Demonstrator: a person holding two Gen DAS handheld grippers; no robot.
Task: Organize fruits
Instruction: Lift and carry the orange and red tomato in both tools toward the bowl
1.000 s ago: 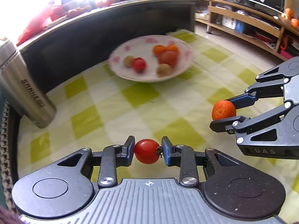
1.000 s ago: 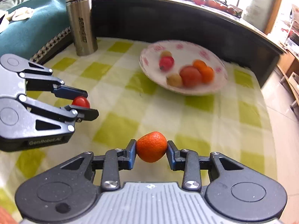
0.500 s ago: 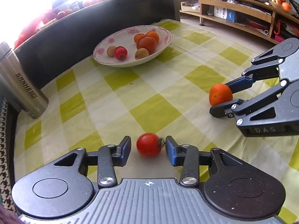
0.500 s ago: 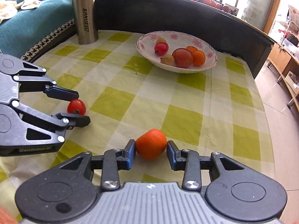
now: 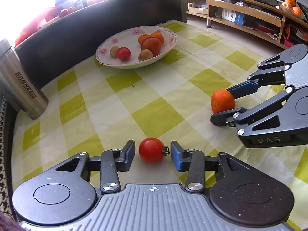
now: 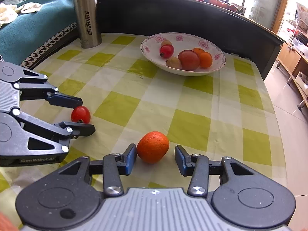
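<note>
Fingers (image 5: 130,155) of my left gripper (image 5: 152,154) spread around small red tomato (image 5: 151,149) on green-checked table (image 5: 157,115) | right gripper (image 6: 156,157) parted, left pad touching round orange tangerine (image 6: 153,146) | flowered white bowl (image 6: 182,71) well beyond.

Tomato (image 5: 151,149) is smooth and glossy, the orange (image 6: 153,146) has that dimpled matt peel. Flask (image 6: 87,15) looks like brushed metal, bowl (image 6: 215,68) is glazed ceramic, and the checked tablecloth (image 5: 157,115) is a slightly wrinkled cloth.
</note>
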